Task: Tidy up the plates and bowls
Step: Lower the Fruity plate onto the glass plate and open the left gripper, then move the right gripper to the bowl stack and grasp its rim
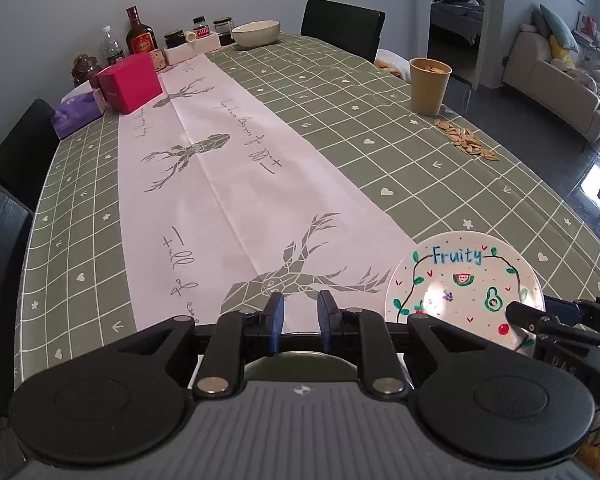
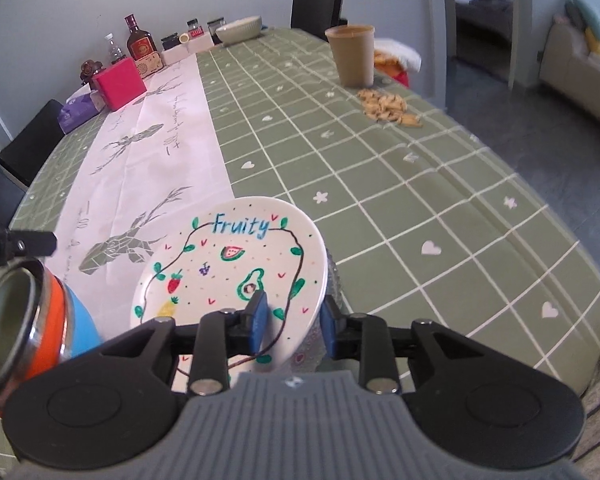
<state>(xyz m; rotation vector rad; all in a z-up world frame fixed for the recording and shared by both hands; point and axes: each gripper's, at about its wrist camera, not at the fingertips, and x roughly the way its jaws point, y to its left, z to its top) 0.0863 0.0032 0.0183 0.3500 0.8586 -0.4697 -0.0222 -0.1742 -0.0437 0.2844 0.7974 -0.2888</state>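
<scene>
I took the "Fruity" plate as my landmark: a white plate painted with a watermelon slice, an avocado, a strawberry and a looping vine, sitting at the near end of the worktop, half on the white deer-print runner and half on the green checked cloth. It seemed to rest on a clear patterned glass dish that showed only below its right rim. My right tool straddled the near right rim of the plate, one blue pad over the painted face and the other outside the rim; its pads stood apart and I saw no pad pressing on the rim, so I read it as released. My left tool hung over the runner to the left of the plate, its blue pads a narrow gap apart with nothing between them. Left of the plate, close to the lens of the right wrist view, stood an orange-and-blue steel tumbler. Far beyond the plate, at the worktop's far end, sat a cream bowl beside jars and a liquor bottle. Beyond the plate to the right stood a tan paper cup with a scatter of seeds in front of it, and to the far left a pink box.
</scene>
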